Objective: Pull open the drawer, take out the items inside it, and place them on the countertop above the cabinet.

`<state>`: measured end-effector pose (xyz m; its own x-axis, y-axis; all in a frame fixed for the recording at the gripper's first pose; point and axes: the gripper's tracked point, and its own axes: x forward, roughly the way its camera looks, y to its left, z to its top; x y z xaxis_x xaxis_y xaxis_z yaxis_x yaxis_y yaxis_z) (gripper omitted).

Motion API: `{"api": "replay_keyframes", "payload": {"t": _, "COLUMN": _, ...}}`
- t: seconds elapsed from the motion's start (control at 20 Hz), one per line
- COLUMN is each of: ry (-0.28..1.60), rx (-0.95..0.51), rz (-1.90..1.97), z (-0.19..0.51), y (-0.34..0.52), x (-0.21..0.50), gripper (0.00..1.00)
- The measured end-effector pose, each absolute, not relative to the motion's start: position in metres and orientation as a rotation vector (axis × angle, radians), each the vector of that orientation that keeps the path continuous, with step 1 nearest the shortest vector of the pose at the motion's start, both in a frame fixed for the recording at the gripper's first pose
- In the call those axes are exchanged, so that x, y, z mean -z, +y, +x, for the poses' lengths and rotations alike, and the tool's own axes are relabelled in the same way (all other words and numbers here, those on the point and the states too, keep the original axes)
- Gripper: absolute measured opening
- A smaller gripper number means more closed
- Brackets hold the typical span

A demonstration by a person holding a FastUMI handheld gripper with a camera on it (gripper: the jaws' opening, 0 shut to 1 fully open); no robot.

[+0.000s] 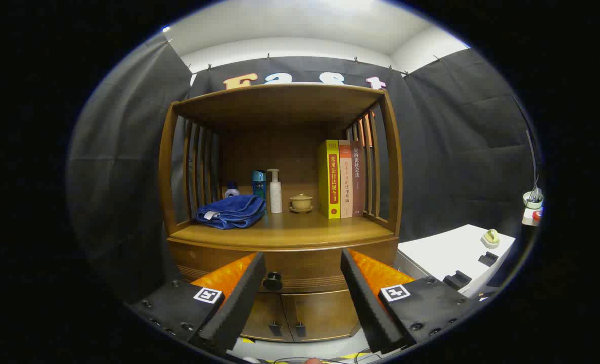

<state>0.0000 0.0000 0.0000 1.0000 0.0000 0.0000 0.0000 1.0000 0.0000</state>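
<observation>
A wooden cabinet (284, 237) stands ahead of me against the booth wall. Its drawer (305, 275) is closed, with a dark round knob (273, 281) on its front, just right of my left finger's tip. My gripper (302, 263) is open, its fingers spread wide and holding nothing, some way short of the drawer front. The countertop (300, 230) above the drawer carries a folded blue towel (231, 211), a white pump bottle (275, 191), a small lidded cup (301, 202) and three upright books (341, 179). The drawer's contents are hidden.
Two small cabinet doors (300, 316) sit under the drawer. A blue box (259, 184) and a small bottle (232, 191) stand behind the towel. A white table (456, 253) with small objects stands to the right of the cabinet.
</observation>
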Motion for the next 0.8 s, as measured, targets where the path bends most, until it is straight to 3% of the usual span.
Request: {"api": "replay_keyframes", "payload": {"t": 0.8, "ry": 0.011, "rx": 0.005, "rz": -0.002, "z": 0.002, "y": 0.0041, "x": 0.0019, "gripper": 0.99}}
